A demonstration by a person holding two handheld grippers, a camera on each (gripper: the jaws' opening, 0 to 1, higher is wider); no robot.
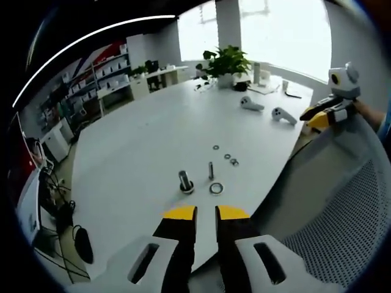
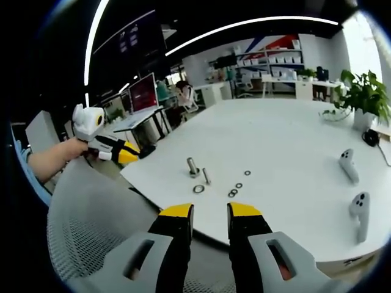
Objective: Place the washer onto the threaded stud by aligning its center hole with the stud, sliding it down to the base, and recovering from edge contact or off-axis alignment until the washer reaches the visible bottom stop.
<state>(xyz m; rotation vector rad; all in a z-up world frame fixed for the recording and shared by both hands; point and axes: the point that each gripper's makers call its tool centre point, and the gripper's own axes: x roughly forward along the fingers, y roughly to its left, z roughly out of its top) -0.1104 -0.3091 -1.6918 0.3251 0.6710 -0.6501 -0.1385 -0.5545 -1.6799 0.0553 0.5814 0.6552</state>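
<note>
Left gripper view, tool: the left gripper (image 1: 205, 212) rises from the bottom centre, its yellow-tipped jaws slightly parted and holding nothing, short of the parts on the white table (image 1: 140, 146).
Right gripper view, tool: the right gripper (image 2: 210, 210) sits at the bottom centre, jaws likewise apart and empty, over the table's near edge.
Threaded stud: the threaded stud (image 1: 186, 181) stands upright on its base just left of centre in the left gripper view, with nothing visibly on it.
Washer: a large washer (image 1: 216, 188) lies flat on the table just right of the stud, apart from it; three smaller rings (image 1: 227, 157) lie above it in the frame.
Loose bolt: a slim bolt (image 1: 211, 170) stands between stud and rings; at this size it could be a pin.
Progress: nothing appears done yet; grasping, aligning, sliding down and seating are all left.
</note>
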